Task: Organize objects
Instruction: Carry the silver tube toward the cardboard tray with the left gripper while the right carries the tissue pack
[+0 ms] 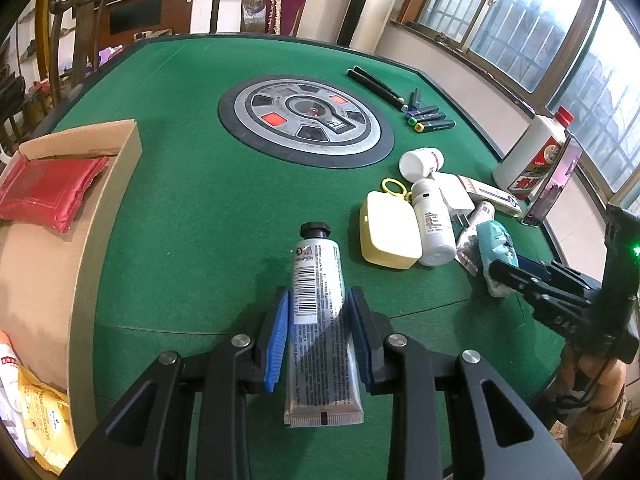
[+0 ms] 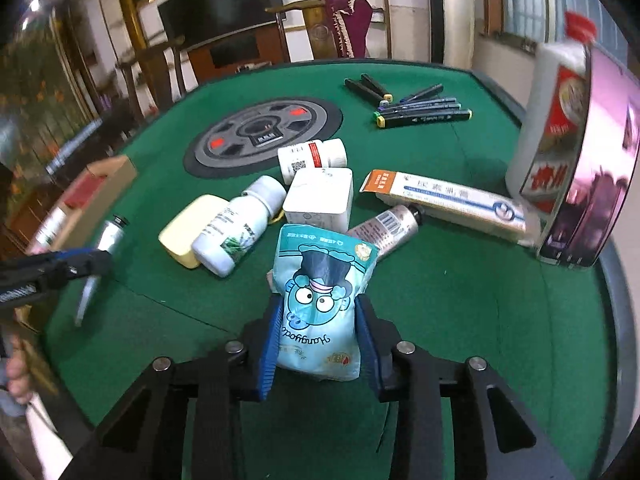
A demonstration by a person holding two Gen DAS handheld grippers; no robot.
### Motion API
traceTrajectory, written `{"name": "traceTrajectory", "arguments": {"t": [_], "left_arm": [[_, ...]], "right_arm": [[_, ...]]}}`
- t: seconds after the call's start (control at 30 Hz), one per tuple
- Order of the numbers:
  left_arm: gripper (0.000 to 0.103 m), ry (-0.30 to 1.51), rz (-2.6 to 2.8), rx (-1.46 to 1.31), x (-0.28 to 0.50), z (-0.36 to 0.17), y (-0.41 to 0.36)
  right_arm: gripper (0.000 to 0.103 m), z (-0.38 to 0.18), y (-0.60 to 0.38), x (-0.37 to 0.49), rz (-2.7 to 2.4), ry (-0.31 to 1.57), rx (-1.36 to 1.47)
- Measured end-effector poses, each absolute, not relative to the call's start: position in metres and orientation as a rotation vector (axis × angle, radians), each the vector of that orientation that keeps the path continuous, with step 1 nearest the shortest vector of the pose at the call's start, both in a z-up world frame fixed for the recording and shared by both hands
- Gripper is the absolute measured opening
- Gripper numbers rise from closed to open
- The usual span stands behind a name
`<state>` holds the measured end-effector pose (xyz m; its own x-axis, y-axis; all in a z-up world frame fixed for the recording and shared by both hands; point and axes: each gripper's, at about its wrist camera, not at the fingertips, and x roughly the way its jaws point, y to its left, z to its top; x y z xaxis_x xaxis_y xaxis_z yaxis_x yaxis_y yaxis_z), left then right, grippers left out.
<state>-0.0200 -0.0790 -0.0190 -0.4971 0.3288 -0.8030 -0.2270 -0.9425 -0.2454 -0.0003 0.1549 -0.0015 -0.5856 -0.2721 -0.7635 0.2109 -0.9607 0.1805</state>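
Near the front edge of the green table (image 1: 192, 208), we hold two things at once. Our left gripper (image 1: 318, 336) is clamped on the silver tube (image 1: 320, 300) around its middle, black cap pointing toward the table's centre, crimped tail hanging back between the arms. Our right gripper (image 2: 318, 344) has its blue pads pressed on the pale blue snack pouch (image 2: 324, 292), taken across its lower half with the printed cartoon facing up.

We judge the tube light and soft-walled; it will dent if squeezed harder, so the mid-body hold away from the cap seems right. The pouch looks puffy, light and slick, and its contents may crush; a hold across the body is safer than on a sealed edge, though it could slip if we swing fast.

Along the left edge sits the cardboard box (image 1: 128, 148), open-topped, a red packet (image 1: 48, 192) already inside, which looks like the likely destination. Between the tube and the box the felt is bare, so that path is free. The right side is crowded: a yellow case (image 2: 180, 232), white bottles (image 2: 236, 232), a white box (image 2: 320, 196) and a second tube (image 2: 388, 224) lie close beyond the pouch, and a tall white bottle (image 2: 552, 120) stands at the right edge. Lifting the pouch before carrying it across seems wise.
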Motion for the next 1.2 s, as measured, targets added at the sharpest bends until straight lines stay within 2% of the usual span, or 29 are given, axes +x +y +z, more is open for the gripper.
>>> {"name": "traceTrajectory", "arguments": {"t": [0.17, 0.43, 1.2], "left_arm": [[0.029, -0.14, 2.464, -1.348, -0.018, -0.015, -0.076], [0.029, -0.139, 2.48, -1.35, -0.015, -0.012, -0.077], [0.029, -0.191, 2.529, -1.336, -0.003, -0.006, -0.1]], "right_arm": [[0.037, 0.006, 0.147, 0.006, -2.523, -0.171, 1.197], [0.037, 0.022, 0.12, 0.015, -2.467, -0.142, 1.102], [0.038, 0.029, 0.058, 0.019, -2.324, -0.082, 1.052]]}}
